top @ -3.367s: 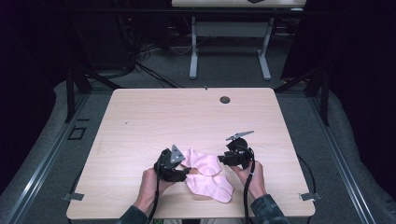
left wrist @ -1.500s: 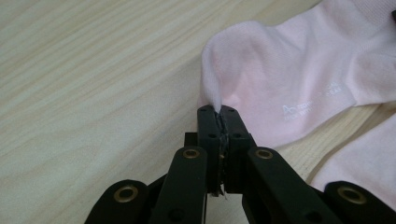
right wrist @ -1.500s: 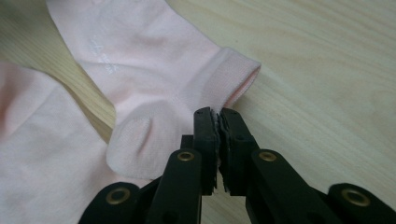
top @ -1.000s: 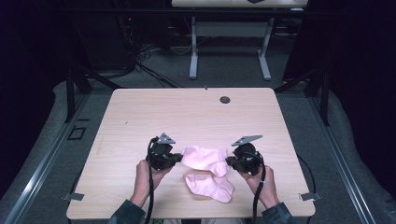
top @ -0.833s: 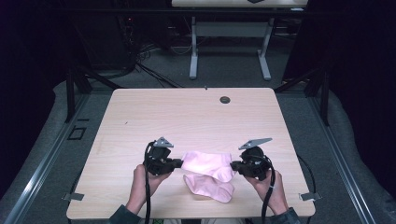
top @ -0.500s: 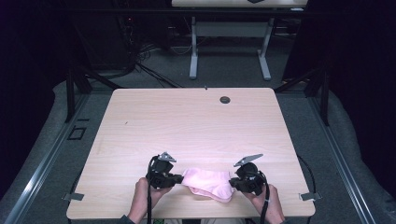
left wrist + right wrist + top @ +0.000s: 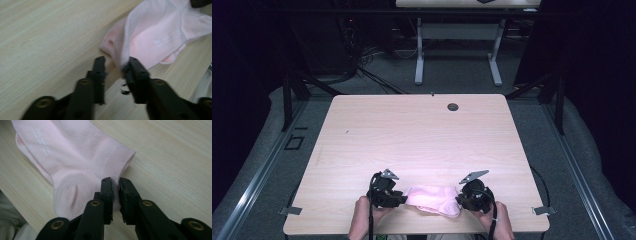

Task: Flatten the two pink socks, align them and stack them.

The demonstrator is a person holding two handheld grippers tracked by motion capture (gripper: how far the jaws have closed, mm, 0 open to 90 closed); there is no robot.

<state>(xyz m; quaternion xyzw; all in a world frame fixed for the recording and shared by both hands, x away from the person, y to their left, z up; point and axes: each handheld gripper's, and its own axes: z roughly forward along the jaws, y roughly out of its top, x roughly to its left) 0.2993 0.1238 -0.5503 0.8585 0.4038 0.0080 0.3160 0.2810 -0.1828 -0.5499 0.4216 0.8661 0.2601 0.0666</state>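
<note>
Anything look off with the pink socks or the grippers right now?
Nothing is damaged or spilled. The pink socks lie stacked near the front edge of the light wooden table, slightly offset, one sticking out beneath the other. The left gripper has just been opening, fabric against one jaw only; the right gripper has a thin fold between its jaws.

— How is the scene lit?
— The table (image 7: 422, 135) is evenly lit from above; the surroundings are left in deep darkness, and only faint shadows are cast.
— And sharpness?
— The high view is rendered softly. In the gripper views, the black jaws are blurred, while the pink sock (image 7: 75, 165) is resolved fairly clearly.
</note>
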